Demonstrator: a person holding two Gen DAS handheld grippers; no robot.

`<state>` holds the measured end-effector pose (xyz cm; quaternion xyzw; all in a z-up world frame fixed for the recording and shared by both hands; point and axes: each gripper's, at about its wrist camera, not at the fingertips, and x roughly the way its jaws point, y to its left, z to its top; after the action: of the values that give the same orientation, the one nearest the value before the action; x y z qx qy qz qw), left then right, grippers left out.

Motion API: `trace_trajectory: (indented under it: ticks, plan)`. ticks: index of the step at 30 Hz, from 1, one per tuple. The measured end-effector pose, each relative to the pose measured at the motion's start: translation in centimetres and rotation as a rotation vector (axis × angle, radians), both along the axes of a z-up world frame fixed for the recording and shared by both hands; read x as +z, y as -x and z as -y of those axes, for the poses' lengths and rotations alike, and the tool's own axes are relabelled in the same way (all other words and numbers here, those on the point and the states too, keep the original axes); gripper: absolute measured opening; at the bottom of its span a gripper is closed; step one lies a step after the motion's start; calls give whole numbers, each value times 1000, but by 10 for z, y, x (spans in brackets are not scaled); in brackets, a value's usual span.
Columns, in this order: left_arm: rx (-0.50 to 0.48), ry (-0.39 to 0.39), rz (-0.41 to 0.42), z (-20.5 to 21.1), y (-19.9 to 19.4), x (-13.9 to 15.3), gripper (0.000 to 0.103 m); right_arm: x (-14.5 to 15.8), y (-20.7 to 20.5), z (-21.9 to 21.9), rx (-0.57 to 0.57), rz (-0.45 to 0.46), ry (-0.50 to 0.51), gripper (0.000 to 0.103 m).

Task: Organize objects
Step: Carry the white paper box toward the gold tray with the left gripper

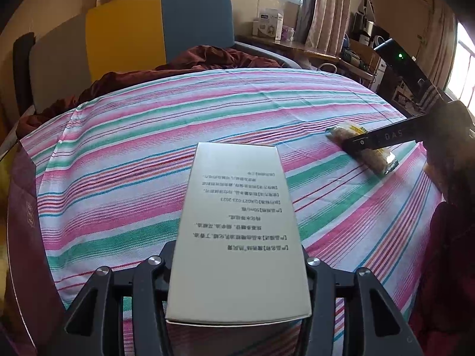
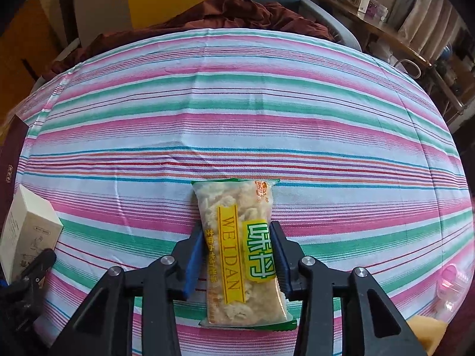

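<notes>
My left gripper [image 1: 237, 255] is shut on a tall white box [image 1: 237, 222] with printed text, held lengthwise over the striped cloth [image 1: 148, 136]. The box and left gripper also show in the right wrist view [image 2: 28, 234] at the far left. My right gripper [image 2: 237, 237] is shut on a clear snack packet [image 2: 237, 246] with a yellow WEIDAN label, its blue pads [image 2: 194, 255] pressing both sides, low over the striped cloth [image 2: 237, 112]. In the left wrist view the packet [image 1: 374, 151] and right gripper [image 1: 356, 142] are at the right.
A dark red blanket [image 1: 193, 59] lies at the cloth's far edge before a yellow and blue headboard [image 1: 160, 26]. A wooden shelf [image 1: 297, 47] with boxes stands at back right. A pink and clear plastic item [image 2: 451, 284] lies at the right edge.
</notes>
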<state>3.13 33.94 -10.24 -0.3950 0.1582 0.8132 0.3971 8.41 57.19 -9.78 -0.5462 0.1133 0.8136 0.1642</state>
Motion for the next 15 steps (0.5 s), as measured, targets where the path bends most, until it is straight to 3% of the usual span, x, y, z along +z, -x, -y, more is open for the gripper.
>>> trace_trajectory:
  ticks: [5, 15]
  plan:
    - [-4, -20, 52, 12, -5, 11, 51, -3, 1, 2, 4, -6, 4, 46]
    - [-18, -54, 21, 43, -19, 43, 51, -3, 4, 11, 34, 4, -51, 45]
